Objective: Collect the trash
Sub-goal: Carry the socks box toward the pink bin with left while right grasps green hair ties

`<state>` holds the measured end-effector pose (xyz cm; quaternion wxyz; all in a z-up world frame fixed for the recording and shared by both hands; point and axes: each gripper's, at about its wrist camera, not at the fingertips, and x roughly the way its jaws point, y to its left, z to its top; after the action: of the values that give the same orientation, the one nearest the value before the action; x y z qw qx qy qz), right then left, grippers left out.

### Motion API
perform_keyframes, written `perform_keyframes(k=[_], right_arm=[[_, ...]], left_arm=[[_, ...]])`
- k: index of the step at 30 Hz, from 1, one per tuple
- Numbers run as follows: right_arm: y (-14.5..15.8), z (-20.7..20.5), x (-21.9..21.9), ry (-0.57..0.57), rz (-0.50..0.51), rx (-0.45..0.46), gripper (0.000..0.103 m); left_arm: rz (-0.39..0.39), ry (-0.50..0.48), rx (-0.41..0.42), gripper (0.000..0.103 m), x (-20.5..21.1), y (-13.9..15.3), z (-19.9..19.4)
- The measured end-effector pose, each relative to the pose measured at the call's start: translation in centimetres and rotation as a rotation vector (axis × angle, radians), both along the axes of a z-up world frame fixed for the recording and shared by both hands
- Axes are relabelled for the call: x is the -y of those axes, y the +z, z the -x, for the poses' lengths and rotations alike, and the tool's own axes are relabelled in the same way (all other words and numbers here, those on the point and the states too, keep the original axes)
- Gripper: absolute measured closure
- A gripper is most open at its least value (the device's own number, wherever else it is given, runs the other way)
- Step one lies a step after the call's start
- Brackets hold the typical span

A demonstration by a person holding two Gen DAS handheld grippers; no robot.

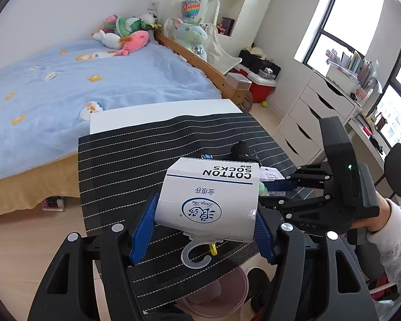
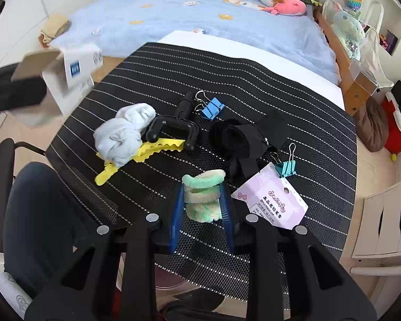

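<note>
My left gripper (image 1: 204, 211) is shut on a white "COTTON SOCKS" package (image 1: 208, 198) with a clear plastic hook, held above the black striped mat (image 1: 125, 165). The package also shows at the far left of the right wrist view (image 2: 72, 77). My right gripper (image 2: 203, 200) is shut on a green and cream fluffy hair tie bundle (image 2: 201, 198) low over the mat (image 2: 280, 101). The right gripper shows in the left wrist view (image 1: 286, 184). A pink paper tag (image 2: 272, 200) with a teal binder clip (image 2: 286, 167) lies just right of it.
On the mat lie a white sock (image 2: 125, 133), a yellow clip (image 2: 147, 152), a black handle tool (image 2: 173, 128), a blue binder clip (image 2: 212, 108) and black socks (image 2: 243, 139). A pink bin (image 1: 216, 294) sits under the table. A bed (image 1: 66, 85) is behind and drawers (image 1: 315, 115) to the right.
</note>
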<state>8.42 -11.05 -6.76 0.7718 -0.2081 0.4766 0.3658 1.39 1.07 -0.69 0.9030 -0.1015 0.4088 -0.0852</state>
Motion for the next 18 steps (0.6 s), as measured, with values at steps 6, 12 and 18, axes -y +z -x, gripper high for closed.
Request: perform_keyframes(k=[6, 12, 18], right_arm=[[2.0, 0.8, 1.6, -0.022, -0.071, 0.008, 0.077], [4.8, 2.6, 3.3, -0.021, -0.149, 0.026, 0.077], [7.0, 5.1, 5.1, -0.012, -0.203, 0.039, 0.077]], left_arm=[[-0.02, 0.0, 0.007, 0.04, 1.2, 0.2, 1.0], [-0.03, -0.005, 0.016, 0.04, 2.6, 0.6, 2.3], [-0.052, -0.014, 0.02, 0.04, 3.9, 0.8, 3.8]])
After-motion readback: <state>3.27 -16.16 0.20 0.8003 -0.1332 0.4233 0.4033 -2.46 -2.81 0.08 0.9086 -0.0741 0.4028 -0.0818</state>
